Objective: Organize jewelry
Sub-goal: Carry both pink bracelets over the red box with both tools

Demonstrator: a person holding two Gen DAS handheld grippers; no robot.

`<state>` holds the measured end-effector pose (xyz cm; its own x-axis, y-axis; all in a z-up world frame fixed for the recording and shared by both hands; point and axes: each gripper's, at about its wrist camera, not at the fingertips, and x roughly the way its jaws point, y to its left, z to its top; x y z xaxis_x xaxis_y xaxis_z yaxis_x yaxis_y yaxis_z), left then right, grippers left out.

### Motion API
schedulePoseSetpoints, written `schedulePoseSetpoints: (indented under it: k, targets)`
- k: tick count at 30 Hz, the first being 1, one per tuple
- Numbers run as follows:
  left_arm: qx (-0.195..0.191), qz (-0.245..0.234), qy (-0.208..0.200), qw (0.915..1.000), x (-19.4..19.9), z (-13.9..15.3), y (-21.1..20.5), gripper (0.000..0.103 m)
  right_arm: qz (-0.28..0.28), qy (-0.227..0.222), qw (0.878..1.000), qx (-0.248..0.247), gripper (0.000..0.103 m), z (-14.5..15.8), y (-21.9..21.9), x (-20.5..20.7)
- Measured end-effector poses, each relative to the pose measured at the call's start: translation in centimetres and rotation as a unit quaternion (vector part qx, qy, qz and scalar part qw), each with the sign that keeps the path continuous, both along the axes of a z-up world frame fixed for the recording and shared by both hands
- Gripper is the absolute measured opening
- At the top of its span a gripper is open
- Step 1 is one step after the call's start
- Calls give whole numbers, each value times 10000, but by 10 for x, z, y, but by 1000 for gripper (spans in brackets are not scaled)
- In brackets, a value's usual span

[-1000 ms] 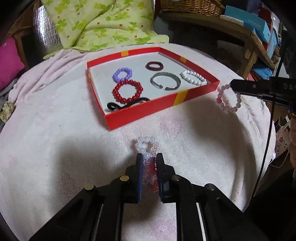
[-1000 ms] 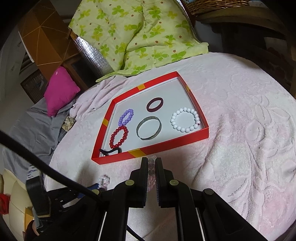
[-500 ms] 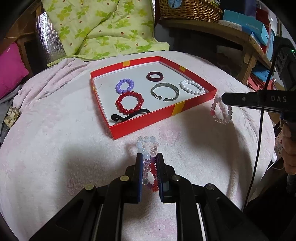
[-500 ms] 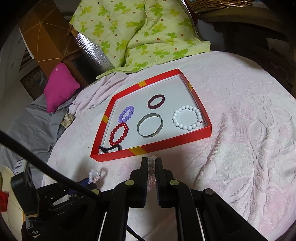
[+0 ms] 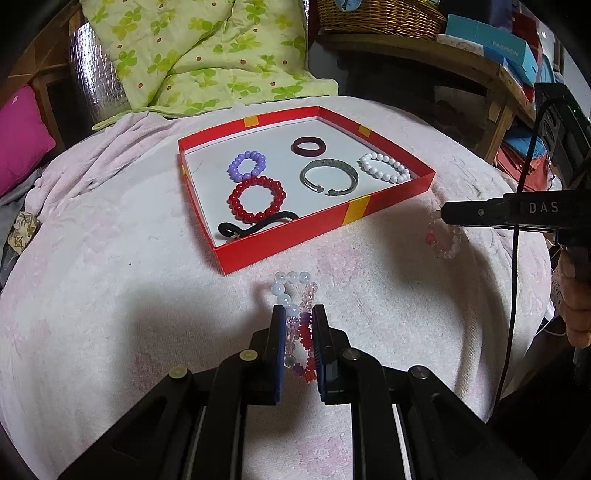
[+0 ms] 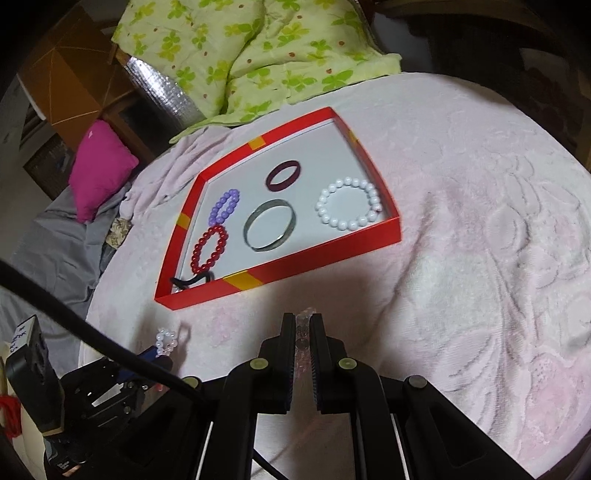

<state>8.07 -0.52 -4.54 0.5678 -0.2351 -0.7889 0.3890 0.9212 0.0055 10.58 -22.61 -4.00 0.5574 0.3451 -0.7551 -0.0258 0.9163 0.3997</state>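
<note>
A pale pink blanket covers the surface, with a green clover-print quilt (crumpled), a magenta cushion and a wicker basket behind.

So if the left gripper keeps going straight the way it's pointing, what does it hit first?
Probably the near wall of the red tray. The left gripper, shut on a mixed bead bracelet, aims at that wall. Its height above the cloth is unclear, so it might clear the rim.
</note>
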Motion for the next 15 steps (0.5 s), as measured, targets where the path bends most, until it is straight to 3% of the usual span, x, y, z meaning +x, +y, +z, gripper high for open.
schedulePoseSetpoints:
  k: [15]
  targets:
    - [-367, -63, -198, 9991, -5, 22, -1, 15, 53, -60, 10000, 57, 8, 3, 6, 0]
